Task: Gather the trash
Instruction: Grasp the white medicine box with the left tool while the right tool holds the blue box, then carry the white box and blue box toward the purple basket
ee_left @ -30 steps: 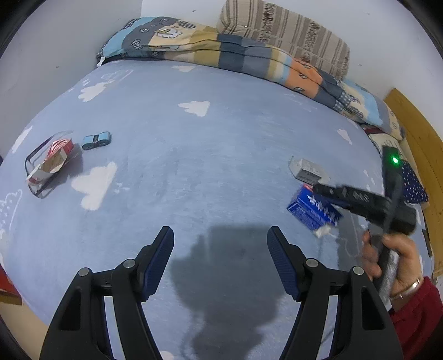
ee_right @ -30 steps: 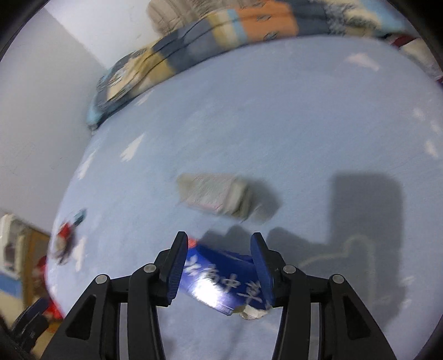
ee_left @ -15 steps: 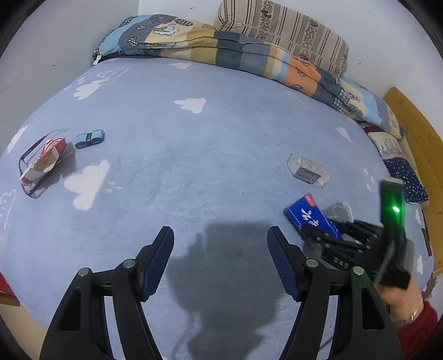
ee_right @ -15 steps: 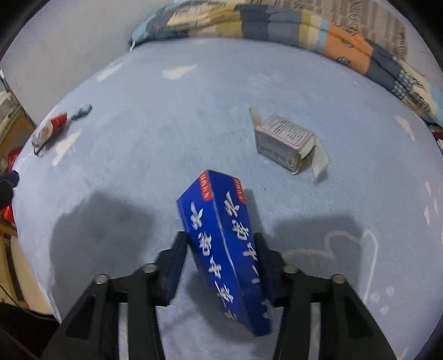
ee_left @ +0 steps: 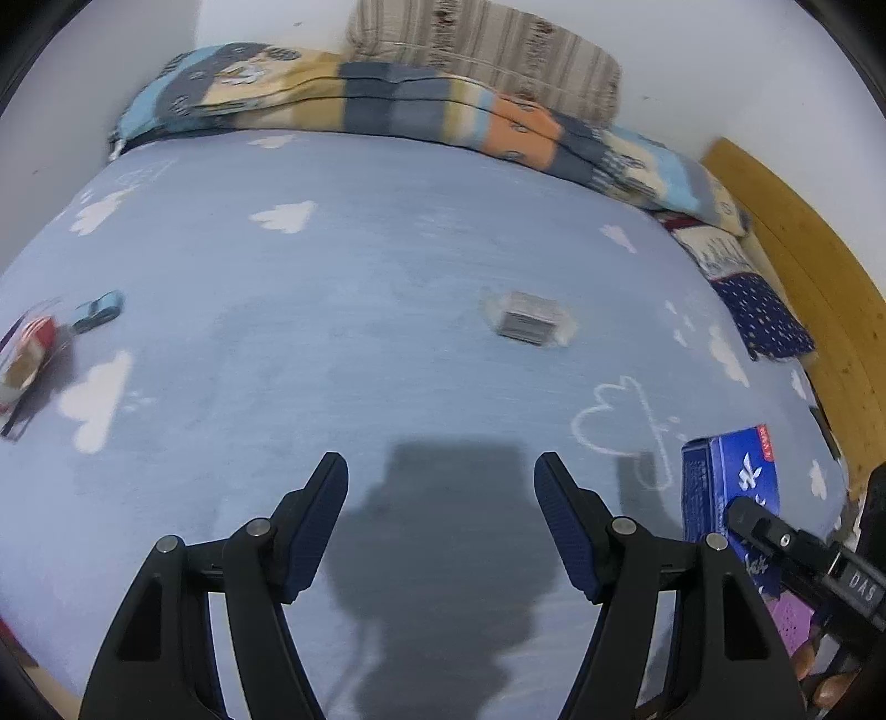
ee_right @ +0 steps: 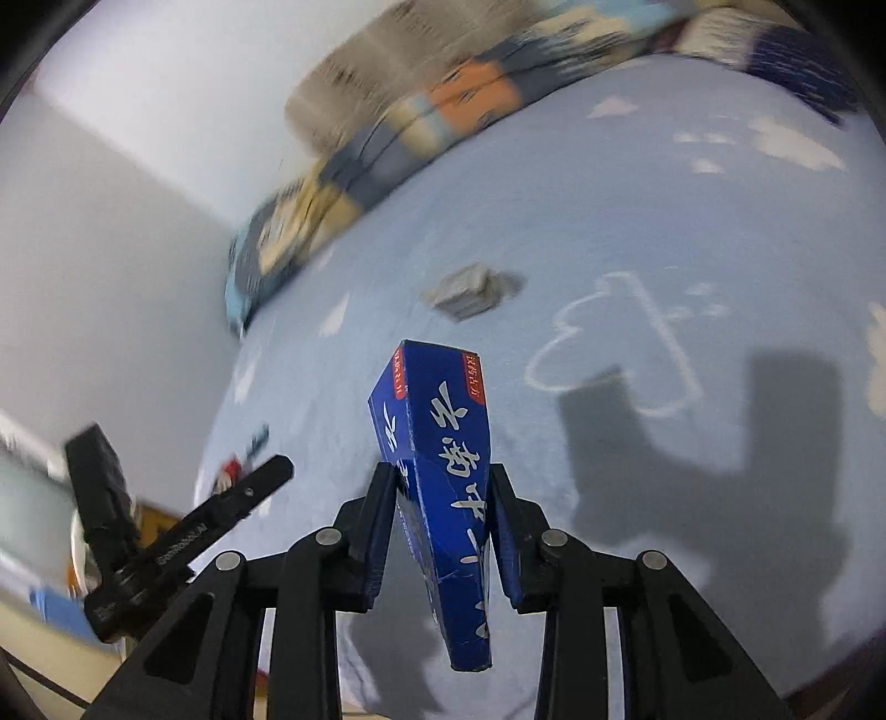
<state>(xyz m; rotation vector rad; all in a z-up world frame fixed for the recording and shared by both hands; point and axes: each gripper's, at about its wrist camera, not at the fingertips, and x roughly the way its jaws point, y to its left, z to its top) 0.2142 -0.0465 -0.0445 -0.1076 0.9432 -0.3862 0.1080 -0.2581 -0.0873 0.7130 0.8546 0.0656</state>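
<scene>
A blue carton [ee_right: 443, 487] with white characters stands between the pads of my right gripper [ee_right: 443, 479], whose jaws are still closing and squeeze it, lifted above the bed. The same blue carton [ee_left: 731, 482] shows at the right edge of the left wrist view, with the right gripper's body behind it. My left gripper [ee_left: 441, 471] hangs open and empty over the light blue sheet [ee_left: 387, 332]. A small grey box [ee_left: 529, 324] lies beyond it, to the right of centre. A red-and-white wrapper [ee_left: 27, 354] and a small blue packet [ee_left: 99, 311] lie at the far left.
A folded patterned blanket [ee_left: 387, 105] and a striped pillow [ee_left: 487, 52] line the far edge by the white wall. A wooden bed rail [ee_left: 803, 266] runs along the right. The left gripper's body [ee_right: 183, 531] shows at lower left in the right wrist view.
My right gripper has closed on the blue carton, lifted it off the sheet and swung it right and toward the near edge. The left gripper drifted sideways, staying open.
</scene>
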